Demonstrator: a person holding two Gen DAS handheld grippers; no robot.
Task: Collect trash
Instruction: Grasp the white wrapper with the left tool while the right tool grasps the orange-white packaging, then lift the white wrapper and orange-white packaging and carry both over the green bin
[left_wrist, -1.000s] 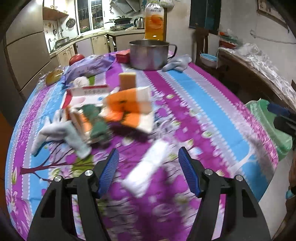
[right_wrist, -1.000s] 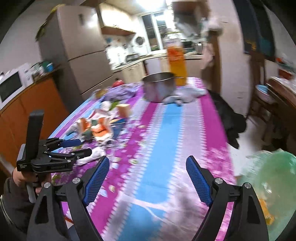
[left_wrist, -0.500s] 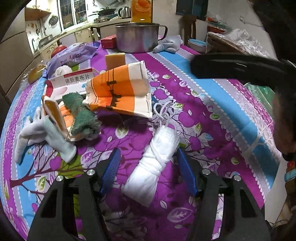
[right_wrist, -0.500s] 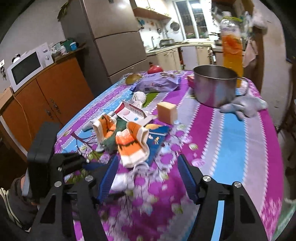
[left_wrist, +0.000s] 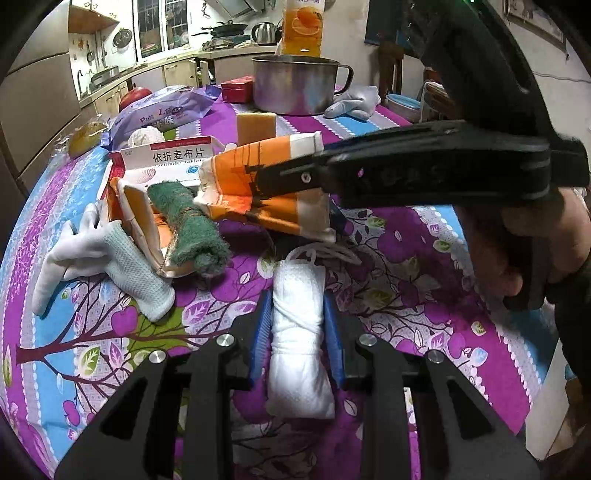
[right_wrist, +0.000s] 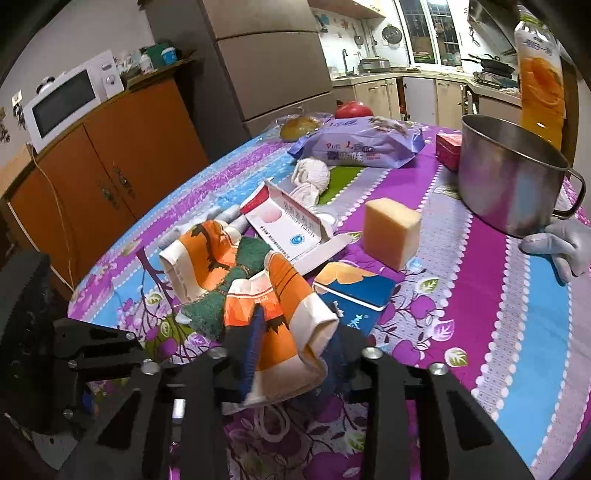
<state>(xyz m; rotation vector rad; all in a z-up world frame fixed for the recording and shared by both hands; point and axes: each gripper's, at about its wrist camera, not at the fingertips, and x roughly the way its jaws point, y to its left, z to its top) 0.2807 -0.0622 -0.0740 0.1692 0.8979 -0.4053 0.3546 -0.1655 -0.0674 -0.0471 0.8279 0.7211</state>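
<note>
A rolled white face mask (left_wrist: 297, 343) with loose ear loops lies on the purple flowered tablecloth (left_wrist: 406, 280). My left gripper (left_wrist: 295, 310) straddles it; its jaws are closing and both blue pads press the mask's sides. A crushed orange-and-white carton (right_wrist: 284, 306) lies just beyond it. My right gripper (right_wrist: 295, 332) is closing around that carton, pads against its sides. In the left wrist view the right gripper (left_wrist: 295, 173) reaches in from the right over the carton (left_wrist: 236, 177), held by a hand (left_wrist: 524, 240).
A second orange carton (left_wrist: 136, 214), a green scouring cloth (left_wrist: 188, 221), a medicine box (left_wrist: 173, 158), white gloves (left_wrist: 96, 254), a yellow sponge (right_wrist: 391, 232) and a blue carton (right_wrist: 354, 288) crowd the table's middle. Behind stand a steel pot (right_wrist: 509, 177), a juice bottle (right_wrist: 539, 70) and a purple pack (right_wrist: 358, 147).
The right gripper swung in from the table's right side to the orange carton and narrowed around it. The left gripper's jaws narrowed onto the white mask.
</note>
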